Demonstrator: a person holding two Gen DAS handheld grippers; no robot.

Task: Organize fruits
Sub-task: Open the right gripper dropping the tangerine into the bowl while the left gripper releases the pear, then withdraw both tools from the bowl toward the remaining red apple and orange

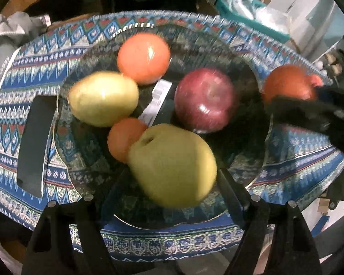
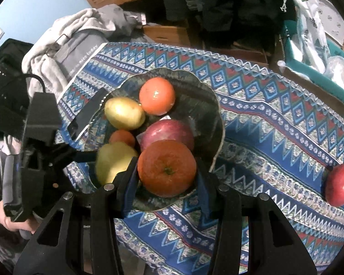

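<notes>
Glass bowl (image 2: pixel 214 114), dark, scalloped rim, sits on patterned blue tablecloth (image 2: pixel 275 123). Contents, per left wrist view: orange (image 1: pixel 143 57) at far side; yellow pear (image 1: pixel 103 98) left, touching it; red apple (image 1: pixel 205 99) right of centre; small orange (image 1: pixel 123 138) tucked btwn the pears; large pear (image 1: pixel 172 165) nearest camera, blurred. White barcode label (image 1: pixel 157 100) lies in bowl btwn yellow pear and red apple. Right gripper (image 2: pixel 166 174): jaws closed on a large orange (image 2: pixel 167 168), blue pads pressing both sides, stem end facing camera; fruit is held over near rim of bowl, just in front of red apple. Left gripper (image 1: pixel 172 197): jaws partly open, straddling the large pear; pads prob. not touching it, but blur makes contact hard to confirm. In right wrist view the left gripper body shows at left edge w/ a hand (image 2: pixel 2 217) on its handle. Second red apple (image 2: pixel 340 184) lies on cloth well apart from bowl, at right edge, w/ a sliver of another fruit just beside it. Flat black item (image 1: pixel 33 146) lies on cloth beside bowl's left rim. Grey clothing (image 2: pixel 64 43) heaped off far-left corner of cloth.
</notes>
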